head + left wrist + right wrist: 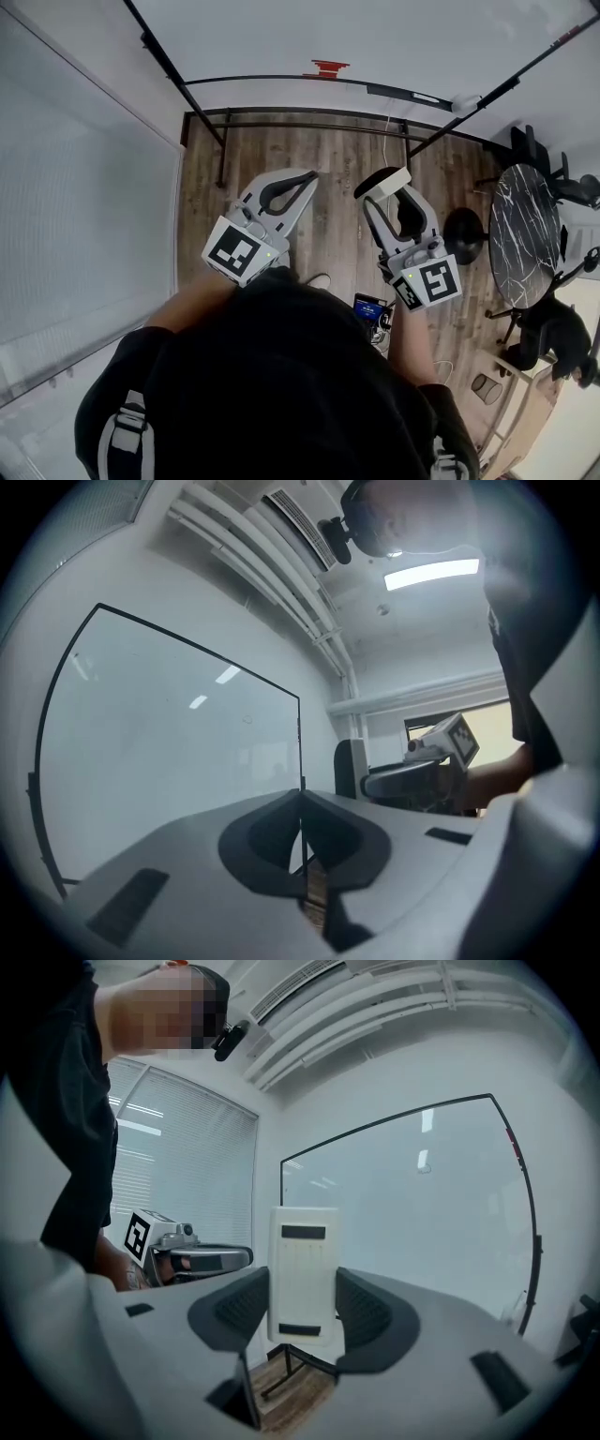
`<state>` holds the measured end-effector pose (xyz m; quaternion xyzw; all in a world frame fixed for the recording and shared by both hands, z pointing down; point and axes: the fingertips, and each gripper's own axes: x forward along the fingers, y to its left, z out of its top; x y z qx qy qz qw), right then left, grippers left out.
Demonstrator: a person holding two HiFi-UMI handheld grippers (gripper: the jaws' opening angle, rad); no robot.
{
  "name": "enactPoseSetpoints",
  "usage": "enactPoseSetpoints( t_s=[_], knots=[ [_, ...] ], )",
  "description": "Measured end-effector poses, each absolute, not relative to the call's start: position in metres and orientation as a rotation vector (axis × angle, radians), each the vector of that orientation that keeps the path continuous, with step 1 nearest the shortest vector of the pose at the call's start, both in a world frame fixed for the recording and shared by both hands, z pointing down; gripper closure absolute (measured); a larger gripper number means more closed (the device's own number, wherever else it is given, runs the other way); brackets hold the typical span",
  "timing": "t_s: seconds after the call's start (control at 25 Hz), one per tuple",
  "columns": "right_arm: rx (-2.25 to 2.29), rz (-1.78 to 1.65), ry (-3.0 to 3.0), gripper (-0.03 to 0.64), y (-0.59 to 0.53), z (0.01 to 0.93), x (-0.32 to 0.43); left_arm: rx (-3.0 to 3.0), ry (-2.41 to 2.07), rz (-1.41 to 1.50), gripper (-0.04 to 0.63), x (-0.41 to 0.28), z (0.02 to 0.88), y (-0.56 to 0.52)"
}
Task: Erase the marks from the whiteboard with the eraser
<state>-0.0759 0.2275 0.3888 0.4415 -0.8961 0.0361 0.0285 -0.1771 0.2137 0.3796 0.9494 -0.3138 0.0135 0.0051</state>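
Observation:
The whiteboard (pixel 375 37) stands ahead on a black frame, with a small red mark (pixel 327 67) near its lower edge in the head view. My right gripper (pixel 382 185) is shut on the white eraser (pixel 392 178), held upright in front of the board (pixel 412 1204). In the right gripper view the eraser (pixel 303 1274) sits gripped between the two jaws of that gripper (pixel 302 1290). My left gripper (pixel 307 177) is held beside it, shut and empty; its jaws meet at the tip (pixel 302 803), and it faces the board (pixel 178 752).
A round black marble table (pixel 523 234) with dark chairs stands at the right. Window blinds (pixel 84 216) run along the left. The board's stand legs (pixel 221 150) rest on the wooden floor (pixel 337 159). A small dark device (pixel 370 307) lies near the person's feet.

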Motion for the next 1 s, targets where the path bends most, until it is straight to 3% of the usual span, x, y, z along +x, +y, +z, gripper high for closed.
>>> enactPoseSetpoints(
  t_s=[0.6,1.0],
  knots=[
    [1.382,0.061,-2.689,0.396,0.167,0.398,-0.131,2.968,-0.933,0.027,0.591,-0.224,0.395,0.149],
    [1.463,0.078,-2.668,0.396,0.117,0.403,-0.094,2.982,-0.917,0.017,0.591,-0.195,0.394,0.100]
  ],
)
